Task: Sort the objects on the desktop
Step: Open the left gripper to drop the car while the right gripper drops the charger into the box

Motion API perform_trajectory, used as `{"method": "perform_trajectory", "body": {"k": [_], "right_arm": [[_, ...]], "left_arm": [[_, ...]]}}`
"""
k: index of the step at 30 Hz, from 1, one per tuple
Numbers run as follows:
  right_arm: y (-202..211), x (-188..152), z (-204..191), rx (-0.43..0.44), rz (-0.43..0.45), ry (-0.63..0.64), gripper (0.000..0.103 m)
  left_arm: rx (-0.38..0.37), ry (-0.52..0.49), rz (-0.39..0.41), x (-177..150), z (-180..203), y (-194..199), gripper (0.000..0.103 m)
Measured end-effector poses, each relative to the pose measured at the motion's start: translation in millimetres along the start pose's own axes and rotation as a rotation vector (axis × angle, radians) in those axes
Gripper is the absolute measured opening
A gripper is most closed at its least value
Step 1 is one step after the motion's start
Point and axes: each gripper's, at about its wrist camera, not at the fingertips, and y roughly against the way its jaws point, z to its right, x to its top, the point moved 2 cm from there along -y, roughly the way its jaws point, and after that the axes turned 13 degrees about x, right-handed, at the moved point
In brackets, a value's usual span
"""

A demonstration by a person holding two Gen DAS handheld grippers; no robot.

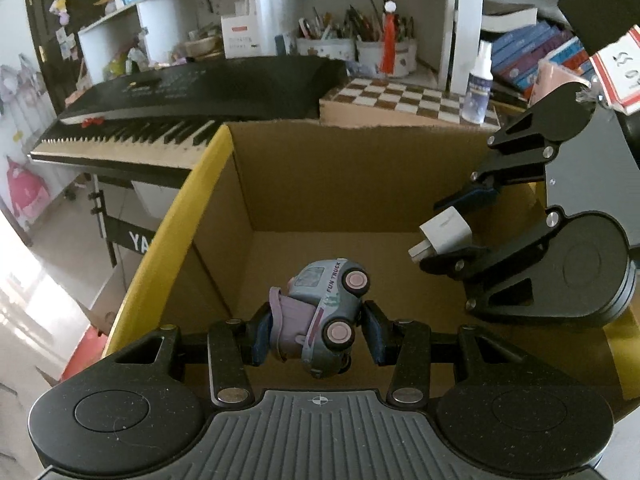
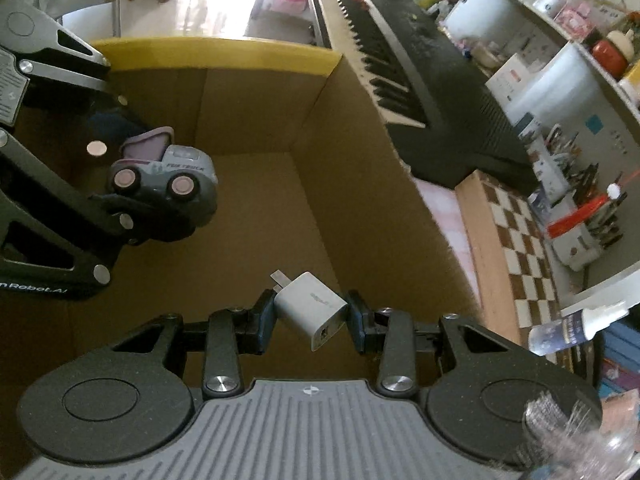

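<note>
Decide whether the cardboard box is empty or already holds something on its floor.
Empty, as far as shown: the box floor is bare; the toy truck and charger hang in the grippers above it.

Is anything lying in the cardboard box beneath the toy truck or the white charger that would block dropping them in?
Nothing visible: the brown cardboard box floor beneath the grey toy truck and white plug charger is bare.

Home study or hobby room, lived-in.
Electronic keyboard [image 1: 168, 120] on a stand; white shelf unit [image 1: 280, 8] crowded with cups of pens and brushes [image 1: 360, 36], small boxes and trinkets; chessboard [image 1: 408, 100]; spray bottle [image 1: 478, 84]; stacked books [image 1: 532, 52]; open cardboard box [image 1: 320, 184]; pink child's item [image 1: 24, 188] on a pale tiled floor.
</note>
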Motion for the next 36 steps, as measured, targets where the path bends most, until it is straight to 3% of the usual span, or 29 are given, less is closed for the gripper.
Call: {"method": "perform_trajectory", "body": {"k": [8, 18, 26, 36], "right_arm": [[-6, 1, 3, 0.044, -0.029, 0.027, 0.035], [-7, 3, 3, 0.053, -0.035, 0.028, 0.035], [31, 4, 4, -0.035, 0.102, -0.059, 0.040], [108, -19, -6, -0.167, 0.358, -0.327, 0.041]], "left_arm": [[0.005, -0.004, -0.026, -2, 3, -6, 0.044], [0.013, 0.036, 0.031, -2, -1, 3, 0.047], [0.023, 0.088, 0.117, 1, -15, 31, 0.048], [0.035, 0.192, 0.195, -5, -47, 68, 0.058]]}}
